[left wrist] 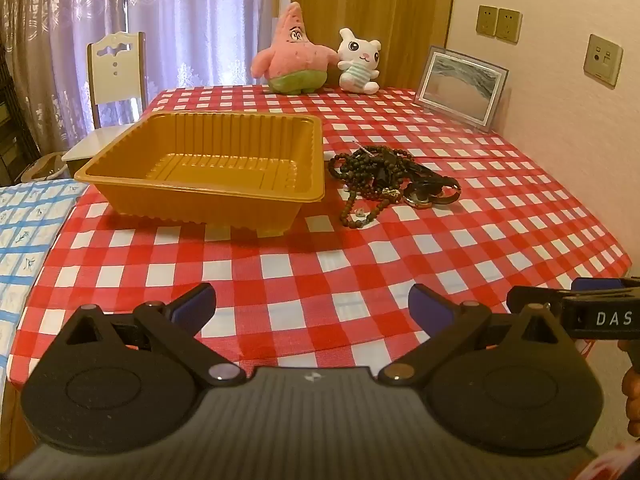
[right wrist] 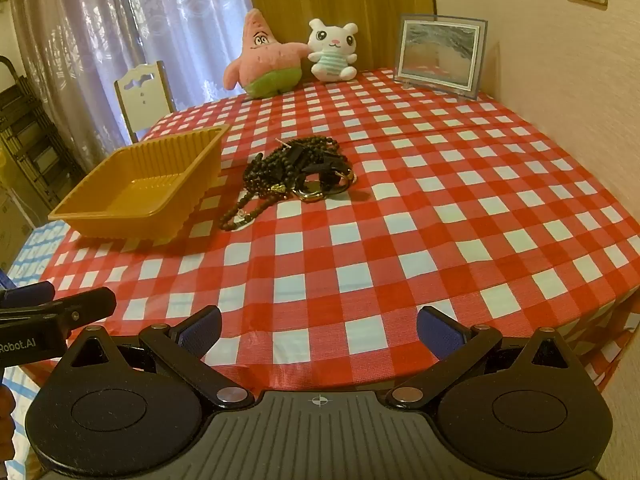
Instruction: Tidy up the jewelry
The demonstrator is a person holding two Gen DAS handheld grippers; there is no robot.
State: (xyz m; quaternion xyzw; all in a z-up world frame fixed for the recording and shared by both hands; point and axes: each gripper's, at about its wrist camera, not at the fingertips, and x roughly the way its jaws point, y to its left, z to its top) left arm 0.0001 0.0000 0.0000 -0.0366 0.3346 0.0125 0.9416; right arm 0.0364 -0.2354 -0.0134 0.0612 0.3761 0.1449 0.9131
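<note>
A tangled heap of jewelry (left wrist: 384, 176) (right wrist: 296, 172), dark bead strings with gold-rimmed bangles at its right side, lies on the red-and-white checked tablecloth (left wrist: 320, 272) (right wrist: 400, 220). Just left of it stands an orange ribbed plastic tray (left wrist: 208, 168) (right wrist: 136, 196) with nothing inside. My left gripper (left wrist: 312, 308) hovers open over the table's near edge, well short of the heap. My right gripper (right wrist: 320, 330) is open too, nothing between its blue pads. Each gripper shows at the other view's edge: the right gripper (left wrist: 576, 312) and the left gripper (right wrist: 56, 312).
Against the far wall sit a pink starfish plush (left wrist: 294, 56) (right wrist: 264, 56), a white bunny plush (left wrist: 360, 62) (right wrist: 334, 50) and a framed picture (left wrist: 460, 88) (right wrist: 440, 56). A white chair (left wrist: 114, 80) (right wrist: 142, 92) stands beyond the table's left side. A blue-patterned cloth (left wrist: 28, 232) covers a surface at left.
</note>
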